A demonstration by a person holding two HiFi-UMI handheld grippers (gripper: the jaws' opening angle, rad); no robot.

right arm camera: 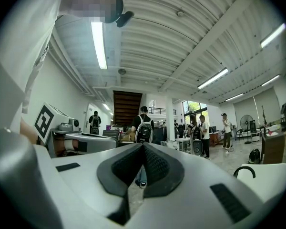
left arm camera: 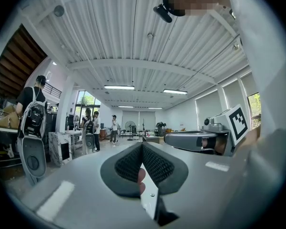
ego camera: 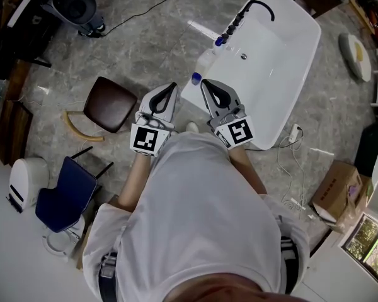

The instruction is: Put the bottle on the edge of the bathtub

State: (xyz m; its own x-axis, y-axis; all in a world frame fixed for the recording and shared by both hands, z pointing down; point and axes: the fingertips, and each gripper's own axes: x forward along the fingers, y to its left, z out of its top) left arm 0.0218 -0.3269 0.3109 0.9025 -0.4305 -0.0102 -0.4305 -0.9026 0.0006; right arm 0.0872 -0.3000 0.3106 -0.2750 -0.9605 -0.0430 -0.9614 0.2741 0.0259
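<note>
The white bathtub (ego camera: 283,74) stands on the floor at the upper right of the head view. On its near left rim I see a small blue-capped bottle (ego camera: 196,78), and farther along a clear bottle (ego camera: 208,58) with a blue top. Both grippers are held up in front of the person's chest, side by side and level with the near end of the tub. The left gripper (ego camera: 169,88) (left arm camera: 142,145) is shut with nothing in it. So is the right gripper (ego camera: 207,84) (right arm camera: 143,146). In the right gripper view the tub's rim (right arm camera: 271,178) and black faucet (right arm camera: 243,170) show low on the right.
A brown stool (ego camera: 113,104) and a blue chair (ego camera: 66,194) stand left of the person. A cardboard box (ego camera: 337,190) and loose cables (ego camera: 293,168) lie to the right of the tub. Several people (right arm camera: 144,124) stand in the hall beyond.
</note>
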